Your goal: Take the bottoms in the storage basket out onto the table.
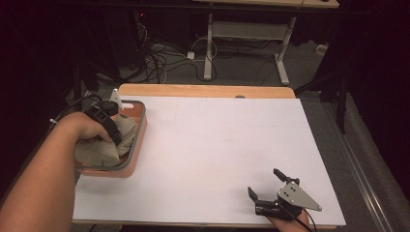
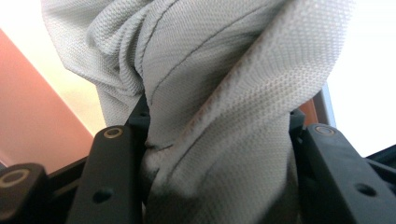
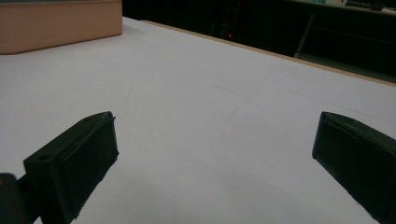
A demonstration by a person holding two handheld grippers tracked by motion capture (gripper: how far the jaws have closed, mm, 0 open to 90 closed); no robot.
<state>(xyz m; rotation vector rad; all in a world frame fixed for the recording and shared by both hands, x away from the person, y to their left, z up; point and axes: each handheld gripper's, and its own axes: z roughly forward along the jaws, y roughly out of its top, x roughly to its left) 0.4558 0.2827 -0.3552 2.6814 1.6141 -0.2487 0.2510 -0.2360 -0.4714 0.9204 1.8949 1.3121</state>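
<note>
I find my left claw [image 1: 115, 138] reaching down into the tray [image 1: 140, 126] at the far left of the bench [image 1: 217, 145], its jaws pinching a bunched fold of the grey cloth [image 1: 99, 150]. In the left gripper view the cloth [image 2: 224, 116] is wedged between both black jaws, the knit weave pressed against each of them, with the tray's salmon wall [image 2: 32, 116] behind on the left. From the high view the rest of the cloth lies crumpled inside the tray, which has a grey rim and a salmon body and sits at the bench's left edge.

My right claw [image 1: 265, 182] sits at the near right of the bench, well apart from the tray, its jaws spread wide with nothing between them. In the right gripper view the right claw [image 3: 215, 158] faces bare white bench surface [image 3: 210, 93], with a corner of the tray [image 3: 60, 23] at the far left
</note>
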